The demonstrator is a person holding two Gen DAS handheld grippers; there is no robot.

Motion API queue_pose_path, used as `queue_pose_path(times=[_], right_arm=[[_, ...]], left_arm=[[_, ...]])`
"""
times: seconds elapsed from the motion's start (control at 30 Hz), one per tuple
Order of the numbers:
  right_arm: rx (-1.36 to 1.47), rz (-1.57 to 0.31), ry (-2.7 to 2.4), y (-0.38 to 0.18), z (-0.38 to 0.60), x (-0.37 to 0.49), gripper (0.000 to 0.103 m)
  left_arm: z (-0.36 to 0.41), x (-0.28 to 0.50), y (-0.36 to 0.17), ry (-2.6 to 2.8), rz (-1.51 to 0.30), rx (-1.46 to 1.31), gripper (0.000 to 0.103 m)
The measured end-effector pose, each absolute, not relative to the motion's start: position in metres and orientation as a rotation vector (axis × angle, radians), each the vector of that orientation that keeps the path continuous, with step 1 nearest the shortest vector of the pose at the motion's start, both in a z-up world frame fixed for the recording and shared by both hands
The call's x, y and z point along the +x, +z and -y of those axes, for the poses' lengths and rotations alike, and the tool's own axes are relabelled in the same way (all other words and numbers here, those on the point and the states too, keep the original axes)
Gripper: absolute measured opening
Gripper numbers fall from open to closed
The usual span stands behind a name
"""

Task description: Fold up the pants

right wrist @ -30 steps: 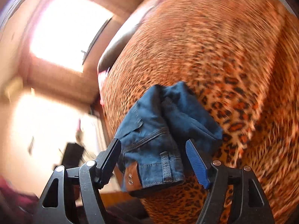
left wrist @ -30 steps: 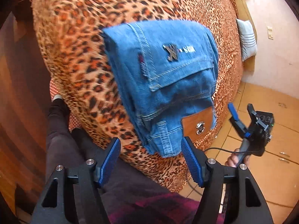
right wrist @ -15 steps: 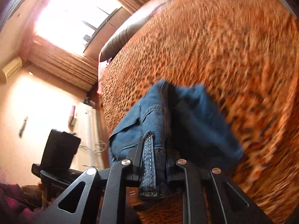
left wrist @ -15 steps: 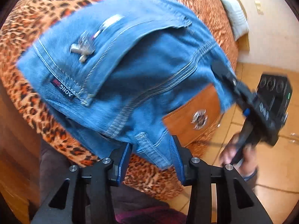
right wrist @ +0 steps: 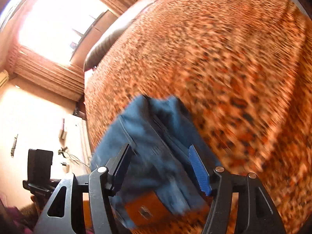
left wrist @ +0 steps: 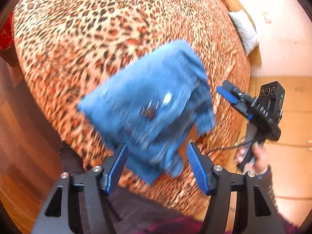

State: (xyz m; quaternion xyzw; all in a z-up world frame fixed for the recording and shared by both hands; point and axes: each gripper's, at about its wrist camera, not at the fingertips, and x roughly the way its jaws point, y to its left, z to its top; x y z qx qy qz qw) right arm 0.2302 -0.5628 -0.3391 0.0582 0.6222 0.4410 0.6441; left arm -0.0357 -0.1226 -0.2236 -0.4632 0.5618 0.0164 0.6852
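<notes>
1. The left gripper point(left wrist: 157, 167) pointed steeply down toward the near edge of the bed point(left wrist: 81, 39). Its jaws stood wide and had just been opening, and its blue pads point(left wrist: 197, 167) pressed on nothing.
2. The folded jeans point(left wrist: 148, 109) lay in a blurred bundle on the leopard-print bedspread at the bed's near edge. Their lower corner showed between the left gripper's fingers, and whether it touched them could not be told.
3. The right gripper point(right wrist: 161, 169) also tilted down at the bed's edge. Its jaws had just been opening and stood apart, with the jeans' thick folded edge between them; the pads seemed clear of the cloth, though blur made that uncertain.
4. A brown leather patch point(right wrist: 144, 208) on the jeans showed just below the right gripper's fingers.
5. From the left wrist view, the person's hand point(left wrist: 251, 156) held the right gripper's handle beside the bed's right edge, over the wooden floor point(left wrist: 288, 128).
6. Dark trousers point(left wrist: 124, 210) on the person showed below the bed's near edge.
</notes>
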Motion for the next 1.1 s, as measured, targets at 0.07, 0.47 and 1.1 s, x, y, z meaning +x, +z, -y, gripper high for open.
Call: queue_pose_path(times=[0.07, 0.47, 1.1], right_arm=[[0.065, -1.385, 1.040, -0.336, 0.525, 0.226, 0.064], [-0.181, -1.363, 0.969, -0.350, 0.448, 0.232, 0.035], [0.346, -1.407, 0.487, -0.365, 0.597, 0.156, 0.035]], left_arm=[[0.121, -0.020, -0.227, 0.066, -1.280, -1.003, 0.061], [0.161, -0.030, -0.234, 0.051, -1.412, -0.758, 0.036], [0.222, 0.177, -0.276, -0.085, -1.520, -0.138, 0.031]])
